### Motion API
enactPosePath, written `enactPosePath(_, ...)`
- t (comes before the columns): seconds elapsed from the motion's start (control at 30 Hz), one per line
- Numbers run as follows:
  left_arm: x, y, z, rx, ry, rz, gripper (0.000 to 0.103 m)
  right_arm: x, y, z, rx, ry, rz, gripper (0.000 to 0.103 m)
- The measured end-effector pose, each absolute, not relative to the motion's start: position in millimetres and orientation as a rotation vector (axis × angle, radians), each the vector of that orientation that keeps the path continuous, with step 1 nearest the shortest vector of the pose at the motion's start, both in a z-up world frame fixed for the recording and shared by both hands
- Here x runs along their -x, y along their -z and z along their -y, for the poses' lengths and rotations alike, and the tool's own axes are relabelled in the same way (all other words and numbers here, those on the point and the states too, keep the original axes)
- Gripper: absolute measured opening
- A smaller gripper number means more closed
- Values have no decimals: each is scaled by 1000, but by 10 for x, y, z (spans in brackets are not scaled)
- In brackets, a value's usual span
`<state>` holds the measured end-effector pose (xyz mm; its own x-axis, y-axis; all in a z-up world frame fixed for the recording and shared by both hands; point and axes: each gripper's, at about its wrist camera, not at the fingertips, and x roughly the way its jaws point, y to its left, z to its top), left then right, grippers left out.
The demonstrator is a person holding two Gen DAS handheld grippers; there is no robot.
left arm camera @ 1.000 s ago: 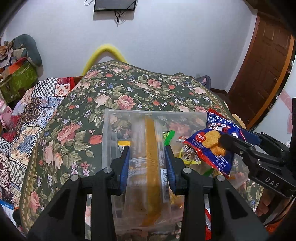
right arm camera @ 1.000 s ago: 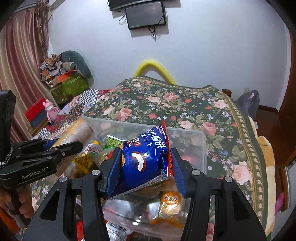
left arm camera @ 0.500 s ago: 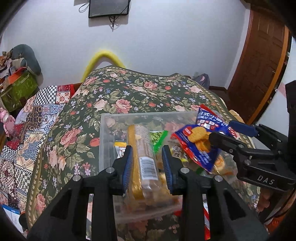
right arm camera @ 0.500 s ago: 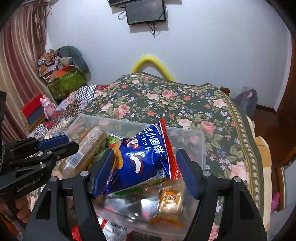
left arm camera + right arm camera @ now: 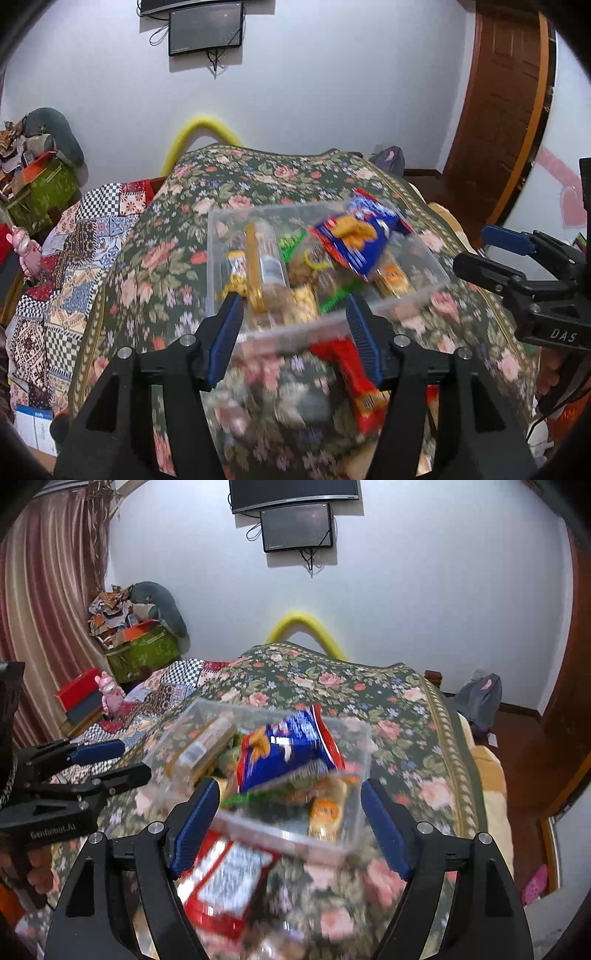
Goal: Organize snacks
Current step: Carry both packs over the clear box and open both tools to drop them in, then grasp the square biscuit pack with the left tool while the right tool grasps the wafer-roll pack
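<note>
Blur smears red packet [image 5: 221, 882]; label unreadable beneath bin [image 5: 354, 746].

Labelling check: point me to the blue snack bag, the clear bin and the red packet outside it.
blue snack bag [image 5: 291, 753], right wrist view, middle of its blue face
clear bin [image 5: 369, 310], left wrist view, near wall
red packet [image 5: 351, 373], left wrist view, red upper part

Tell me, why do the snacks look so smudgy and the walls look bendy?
Left wrist view: the clear box and the flowery bedspread near the camera are smeared by motion, while the far wall stays sharp. Right wrist view: the blue packet is smudged too. Both views: the fisheye lens curves the edges.
</note>
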<state>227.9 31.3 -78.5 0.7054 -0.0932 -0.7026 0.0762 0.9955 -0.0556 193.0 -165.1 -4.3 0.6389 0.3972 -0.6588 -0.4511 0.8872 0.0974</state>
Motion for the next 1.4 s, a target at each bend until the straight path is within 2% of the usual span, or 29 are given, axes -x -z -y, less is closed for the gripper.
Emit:
enactPosePath(0.17,-1962,859,-248,40,113,-808,64,-1626,170,1779,87,-467,-763,77)
enactPosePath(0.4,-1596,1144,-49,54,136,-876,66,-1358,528,1833,68,-481,-869,77)
enactPosePath(0.67,-1449,1565,235,50,163,-967,67,-1210,980,1795,78,-500,-987,76)
enactPosePath(0.83,-1400,1638,225,44,141,-958,73,-1139,1101,1854,82,-494,-1013,75)
enactPosePath(1.03,-1331,1639,2,36,99,-955,76,-1122,1083,1994,70,-483,-1015,60)
enactPosePath(1.4,-1370,1654,306,58,146,-981,77,-1162,1151,1896,79,-485,-1022,60)
